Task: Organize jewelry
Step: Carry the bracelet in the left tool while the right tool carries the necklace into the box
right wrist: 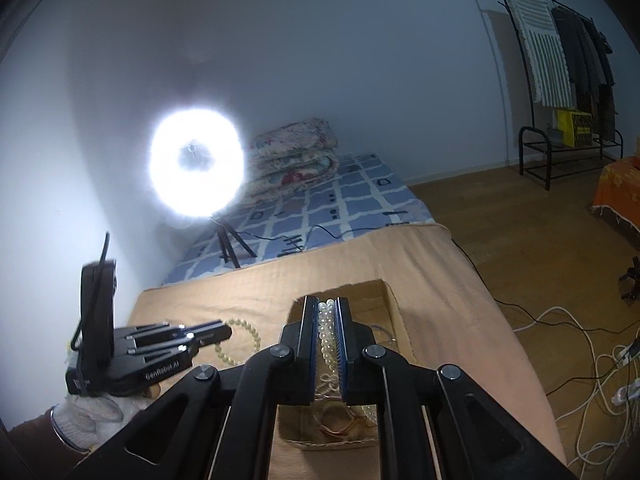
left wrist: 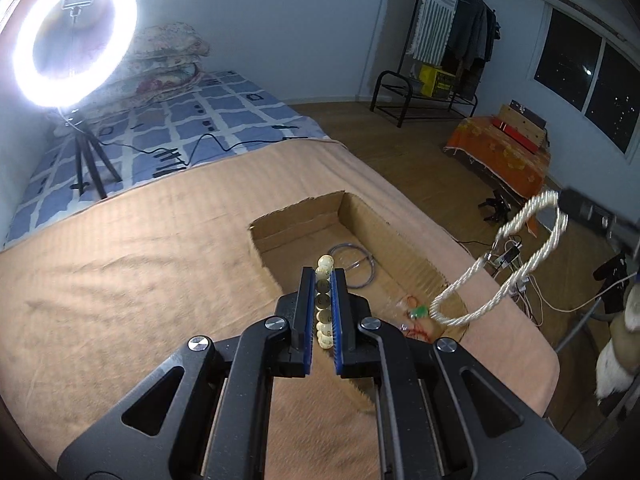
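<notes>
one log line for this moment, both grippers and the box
left hand-held gripper: shut on bead bracelet | right hand-held gripper: shut on twisted pearl necklace | cardboard box: open, on bed

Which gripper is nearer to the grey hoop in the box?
Left. The left gripper is right beside the grey hoop in the box; the right gripper is off to its side.
</notes>
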Available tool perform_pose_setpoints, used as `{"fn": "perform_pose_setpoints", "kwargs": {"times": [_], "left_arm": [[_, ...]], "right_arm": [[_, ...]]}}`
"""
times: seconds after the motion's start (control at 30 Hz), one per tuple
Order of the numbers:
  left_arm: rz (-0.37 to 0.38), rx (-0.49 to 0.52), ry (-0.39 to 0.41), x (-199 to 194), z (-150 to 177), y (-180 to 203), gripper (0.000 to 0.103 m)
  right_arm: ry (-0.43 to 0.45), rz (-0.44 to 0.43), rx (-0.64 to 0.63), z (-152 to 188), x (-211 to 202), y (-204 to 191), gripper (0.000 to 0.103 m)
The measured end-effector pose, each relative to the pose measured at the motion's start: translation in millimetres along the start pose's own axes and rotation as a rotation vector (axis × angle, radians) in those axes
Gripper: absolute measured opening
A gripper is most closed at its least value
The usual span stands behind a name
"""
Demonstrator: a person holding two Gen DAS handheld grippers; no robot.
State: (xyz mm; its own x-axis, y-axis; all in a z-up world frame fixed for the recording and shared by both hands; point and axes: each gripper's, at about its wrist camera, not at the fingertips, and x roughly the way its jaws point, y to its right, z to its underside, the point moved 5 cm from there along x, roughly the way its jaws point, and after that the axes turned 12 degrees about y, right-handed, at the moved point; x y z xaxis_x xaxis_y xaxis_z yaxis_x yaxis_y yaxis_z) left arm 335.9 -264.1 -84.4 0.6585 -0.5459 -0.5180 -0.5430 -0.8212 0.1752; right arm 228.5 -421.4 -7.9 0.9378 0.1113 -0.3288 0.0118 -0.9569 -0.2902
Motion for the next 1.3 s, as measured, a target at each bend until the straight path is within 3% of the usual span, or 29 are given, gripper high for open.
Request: {"fn": "perform_pose_setpoints", "kwargs": {"times": [0.4,0.73,1.3], "left_arm": [[-0.006,-0.027,-0.031,63.8,-11.5,7.4,0.005],[-0.044,-0.016,-0.091,117.1,2.4,12.6,0.005],[-0.102,0.030,-0.160,154.7,28.3,17.0,0.005]], "right_arm": [[-0.081,0.038,-0.024,30.5,21.8,23.1,0.005],[-0.135,0.061,-0.007,50.7,30.1,38.4,0.005],[-0.224,0.066,-0.025,85.3,43.8,39.5,0.005]]}}
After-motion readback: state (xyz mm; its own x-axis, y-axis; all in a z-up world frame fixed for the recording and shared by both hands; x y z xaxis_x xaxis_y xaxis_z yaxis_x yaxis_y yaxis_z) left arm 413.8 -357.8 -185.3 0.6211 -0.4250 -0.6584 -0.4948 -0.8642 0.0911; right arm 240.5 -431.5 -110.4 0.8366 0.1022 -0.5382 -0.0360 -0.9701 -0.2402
